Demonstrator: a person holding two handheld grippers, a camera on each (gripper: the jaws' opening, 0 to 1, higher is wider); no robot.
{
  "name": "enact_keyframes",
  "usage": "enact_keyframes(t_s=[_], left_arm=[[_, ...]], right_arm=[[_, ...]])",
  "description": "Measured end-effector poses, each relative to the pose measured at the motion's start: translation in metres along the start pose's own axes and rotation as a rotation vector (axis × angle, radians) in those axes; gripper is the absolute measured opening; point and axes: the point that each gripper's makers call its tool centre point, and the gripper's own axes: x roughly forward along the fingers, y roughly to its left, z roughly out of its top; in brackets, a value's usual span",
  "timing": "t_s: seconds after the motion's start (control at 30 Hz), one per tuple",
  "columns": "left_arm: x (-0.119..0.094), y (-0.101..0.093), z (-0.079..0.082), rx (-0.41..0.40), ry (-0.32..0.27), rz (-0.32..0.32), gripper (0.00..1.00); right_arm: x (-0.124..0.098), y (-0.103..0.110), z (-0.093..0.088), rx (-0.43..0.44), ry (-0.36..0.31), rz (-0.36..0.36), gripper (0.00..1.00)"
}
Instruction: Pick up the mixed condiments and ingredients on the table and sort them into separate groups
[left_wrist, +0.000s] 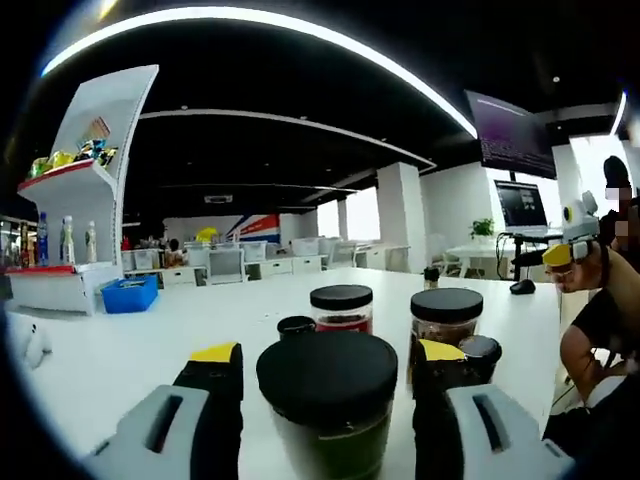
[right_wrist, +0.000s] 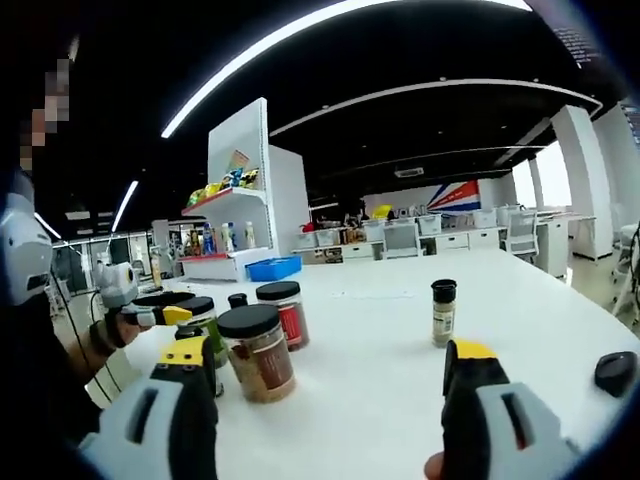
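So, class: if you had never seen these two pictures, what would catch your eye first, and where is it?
In the left gripper view, a big black-lidded jar sits between the left gripper jaws, close to the camera. In the right gripper view, a cluster of jars stands left on the white table, a small spice bottle alone to the right.

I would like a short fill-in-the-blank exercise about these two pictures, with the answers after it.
1. All the jars have lids of ____ colour.
2. The left gripper has a jar ____ its jaws.
3. The small spice bottle stands ____ from the other jars.
4. The table is ____.

Answers: black; between; apart; white
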Motion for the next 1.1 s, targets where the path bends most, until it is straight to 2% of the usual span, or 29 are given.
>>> enact_keyframes(t_s=[0.1,0.3,0.47,0.6,0.93,1.1], left_arm=[[0.001,0.0,-0.003,-0.009,-0.004,0.001,0.57],[0.001,0.002,-0.003,-0.022,-0.023,0.004,0.57],[0.002,0.002,-0.003,-0.024,-0.005,0.01,0.56],[0.001,0.003,-0.002,-0.029,-0.023,0.009,0.55],[-0.006,0.003,0.002,-0.032,0.019,-0.016,0.54],[-0.009,0.009,0.005,-0.017,0.021,-0.004,0.53]], right_arm=[[0.0,0.0,0.001,-0.001,-0.004,0.0,0.91],[0.002,0.0,-0.001,0.001,0.001,0.001,0.9],[0.004,0.005,-0.004,0.025,0.009,0.022,0.88],[0.005,0.006,-0.006,0.017,0.022,0.022,0.87],[0.003,0.001,-0.006,0.019,0.025,0.008,0.86],[0.005,0.003,-0.007,0.017,0.027,0.014,0.86]])
